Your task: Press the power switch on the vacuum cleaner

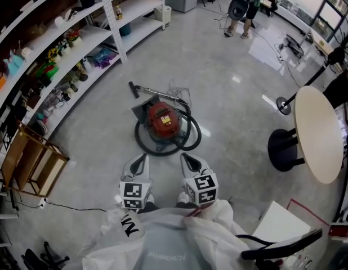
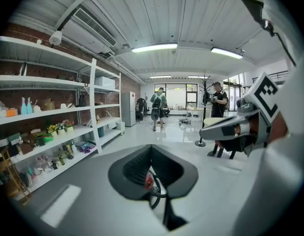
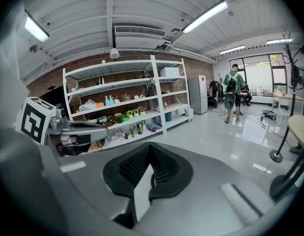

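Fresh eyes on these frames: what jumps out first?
The red vacuum cleaner sits mid-floor in the head view, ringed by its black hose. Just below it the left gripper and right gripper hang side by side, jaws together and empty, short of the machine. Stocked white shelves line the left; a round table stands at right.

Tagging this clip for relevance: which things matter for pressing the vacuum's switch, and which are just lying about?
Job: red vacuum cleaner, its hose, left gripper, right gripper.
Lying about: shelves, round table, wooden frame, distant person.
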`<state>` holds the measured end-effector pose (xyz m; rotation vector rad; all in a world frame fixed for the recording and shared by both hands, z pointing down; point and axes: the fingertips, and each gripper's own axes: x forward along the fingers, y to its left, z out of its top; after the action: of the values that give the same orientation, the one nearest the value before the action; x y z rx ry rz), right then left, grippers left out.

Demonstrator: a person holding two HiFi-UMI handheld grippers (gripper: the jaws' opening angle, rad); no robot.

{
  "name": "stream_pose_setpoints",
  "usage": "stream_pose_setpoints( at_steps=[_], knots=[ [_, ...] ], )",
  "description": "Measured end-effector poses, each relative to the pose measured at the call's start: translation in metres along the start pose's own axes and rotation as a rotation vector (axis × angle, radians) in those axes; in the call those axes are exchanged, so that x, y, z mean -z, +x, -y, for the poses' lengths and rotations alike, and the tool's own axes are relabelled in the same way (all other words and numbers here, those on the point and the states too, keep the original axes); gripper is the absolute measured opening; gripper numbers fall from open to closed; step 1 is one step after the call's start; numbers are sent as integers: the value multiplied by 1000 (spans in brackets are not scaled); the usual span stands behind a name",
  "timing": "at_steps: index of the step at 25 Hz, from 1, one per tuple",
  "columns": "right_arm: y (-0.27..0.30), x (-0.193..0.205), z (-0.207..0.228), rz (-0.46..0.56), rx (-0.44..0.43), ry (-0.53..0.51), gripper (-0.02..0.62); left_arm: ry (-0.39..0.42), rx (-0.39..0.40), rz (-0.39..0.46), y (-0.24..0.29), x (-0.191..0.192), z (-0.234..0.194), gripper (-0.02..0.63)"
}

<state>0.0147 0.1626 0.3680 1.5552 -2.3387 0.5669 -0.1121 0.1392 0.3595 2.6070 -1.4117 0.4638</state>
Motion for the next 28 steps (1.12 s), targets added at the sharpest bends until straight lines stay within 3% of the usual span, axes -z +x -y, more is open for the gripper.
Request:
stream_pose_setpoints(
  at_steps=[15,28],
  knots=[
    [14,-1,-80,21,64,1,-2,-8,51,7,-41,21,-59,0],
    [3,-4,-82,47,84,-33,-2,-18,48,15,-53,21,-52,0]
  ],
)
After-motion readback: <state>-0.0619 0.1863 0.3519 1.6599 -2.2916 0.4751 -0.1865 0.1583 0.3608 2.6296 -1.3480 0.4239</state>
